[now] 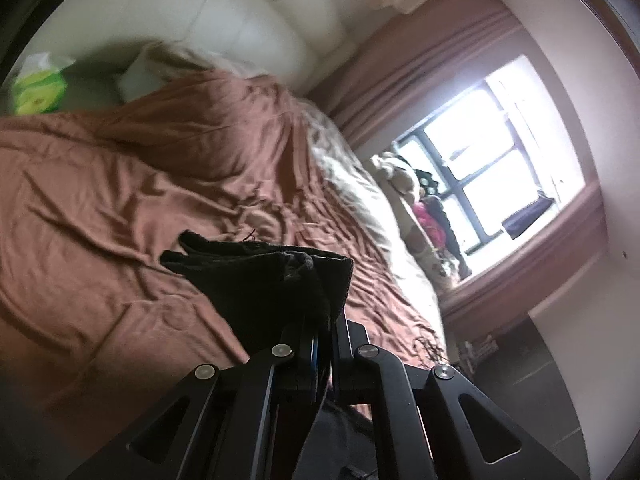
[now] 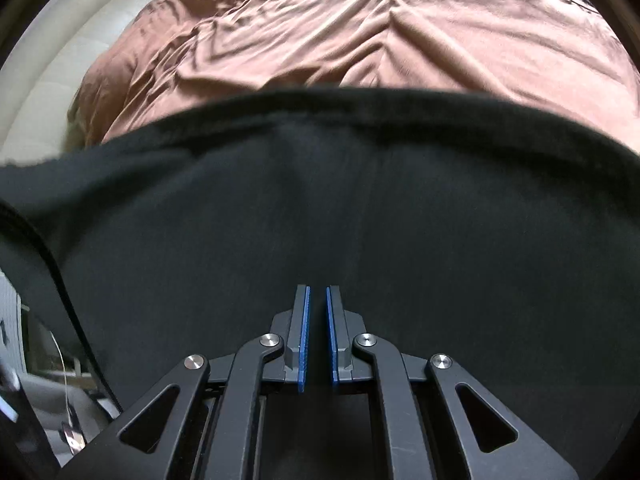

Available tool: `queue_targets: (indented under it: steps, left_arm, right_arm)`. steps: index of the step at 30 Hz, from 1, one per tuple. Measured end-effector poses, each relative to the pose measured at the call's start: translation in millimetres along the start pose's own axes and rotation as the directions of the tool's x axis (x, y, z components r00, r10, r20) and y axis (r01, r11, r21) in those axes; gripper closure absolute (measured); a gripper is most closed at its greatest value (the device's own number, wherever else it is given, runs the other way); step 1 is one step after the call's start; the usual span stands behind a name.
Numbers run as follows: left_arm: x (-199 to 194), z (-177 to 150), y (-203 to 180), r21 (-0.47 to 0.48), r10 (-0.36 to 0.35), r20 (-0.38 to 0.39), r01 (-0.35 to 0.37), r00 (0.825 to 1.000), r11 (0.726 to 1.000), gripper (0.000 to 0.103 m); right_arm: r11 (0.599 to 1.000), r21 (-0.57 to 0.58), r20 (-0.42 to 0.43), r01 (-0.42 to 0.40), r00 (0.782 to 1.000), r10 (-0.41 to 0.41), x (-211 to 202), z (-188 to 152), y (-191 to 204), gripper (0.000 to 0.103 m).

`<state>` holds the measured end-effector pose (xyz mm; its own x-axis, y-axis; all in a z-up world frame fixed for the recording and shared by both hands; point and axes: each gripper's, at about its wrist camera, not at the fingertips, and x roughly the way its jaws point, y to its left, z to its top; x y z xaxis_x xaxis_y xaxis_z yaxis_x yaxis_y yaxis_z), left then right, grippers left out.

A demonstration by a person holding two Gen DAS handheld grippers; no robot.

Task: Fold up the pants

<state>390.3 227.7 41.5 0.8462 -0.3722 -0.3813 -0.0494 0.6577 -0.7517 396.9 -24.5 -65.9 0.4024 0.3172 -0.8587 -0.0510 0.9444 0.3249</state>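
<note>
Fingers of the left gripper (image 1: 326,320) are pinched together on a bunched fold of the black pants (image 1: 276,284), whose cloth drapes over the fingertips and hides them, low in the middle of the left wrist view. Fingers of the right gripper (image 2: 317,296) stand narrow, their blue pads (image 2: 306,336) almost meeting; the slit between the pads is dark against the black cloth, so I cannot tell whether a layer of it is caught there.

From largest to smallest: the bed (image 1: 120,208) fills most of both views, covered by a rumpled brown quilt (image 2: 360,28). Across the right wrist view the pants (image 2: 320,200) spread in a wide band over the lower half of the frame, lying on the quilt, with their far edge running from left to right just above mid-frame. In the left wrist view only the gathered end of the pants shows, lifted off the quilt.

At the upper middle of the left wrist view a padded white headboard (image 1: 248,12) curves behind the bed. At the right, a bright window (image 1: 492,148) is framed by a brown curtain (image 1: 432,60), with soft toys (image 1: 404,176) blurred on its sill. At the upper left sits a green pack of tissues (image 1: 38,88), a sheet sticking out of its top.
</note>
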Motion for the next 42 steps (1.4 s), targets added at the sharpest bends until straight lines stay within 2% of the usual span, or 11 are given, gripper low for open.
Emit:
queue_targets:
  steps: [10,21,25,28,29,30,31,32,33,35,42]
  left_arm:
    - [-1,-8,-81,0.107,-0.099,-0.018,0.101,0.995,0.989,0.098]
    - [3,-29,-177,0.23,-0.194,-0.073,0.206,0.978,0.951,0.098]
    - [6,-41,-214,0.267,-0.221,-0.112,0.243,0.969,0.933,0.098]
    - [9,-53,-242,0.3,-0.245,-0.138,0.276,0.96,0.913,0.098]
    - [10,-57,-248,0.307,-0.25,-0.145,0.284,0.957,0.908,0.098]
    - [11,-61,-256,0.314,-0.257,-0.154,0.294,0.954,0.903,0.098]
    - [13,-66,-265,0.322,-0.264,-0.164,0.305,0.95,0.896,0.098]
    - [14,-69,-273,0.33,-0.27,-0.172,0.314,0.947,0.89,0.098]
    - [16,-74,-280,0.336,-0.277,-0.182,0.325,0.943,0.884,0.098]
    - [20,-84,-294,0.348,-0.29,-0.201,0.345,0.936,0.872,0.098]
    - [37,-114,-341,0.382,-0.311,-0.271,0.399,0.911,0.834,0.098]
  right_arm:
    - [0.997,-0.002,-0.004,-0.079,0.997,0.079,-14,-45,6,0.098]
    - [0.985,0.018,-0.011,-0.171,0.985,0.171,-39,-93,-5,0.098]
    - [0.992,0.029,0.058,-0.124,0.991,0.123,-69,-98,-28,0.098]
    - [0.992,0.051,0.118,-0.115,0.987,0.108,-98,-100,-49,0.096]
    - [0.993,0.055,0.139,-0.106,0.985,0.097,-108,-103,-55,0.087]
    - [0.994,0.061,0.169,-0.095,0.982,0.083,-121,-105,-63,0.067]
    - [0.994,0.068,0.204,-0.089,0.976,0.073,-134,-109,-71,0.055]
    - [0.994,0.074,0.237,-0.083,0.97,0.063,-144,-114,-73,0.036]
    - [0.994,0.079,0.271,-0.074,0.961,0.05,-154,-116,-78,0.032]
    - [0.995,0.081,0.333,-0.055,0.943,0.025,-178,-124,-90,0.032]
    - [0.985,0.149,0.455,-0.085,0.89,0.008,-233,-170,-133,0.028]
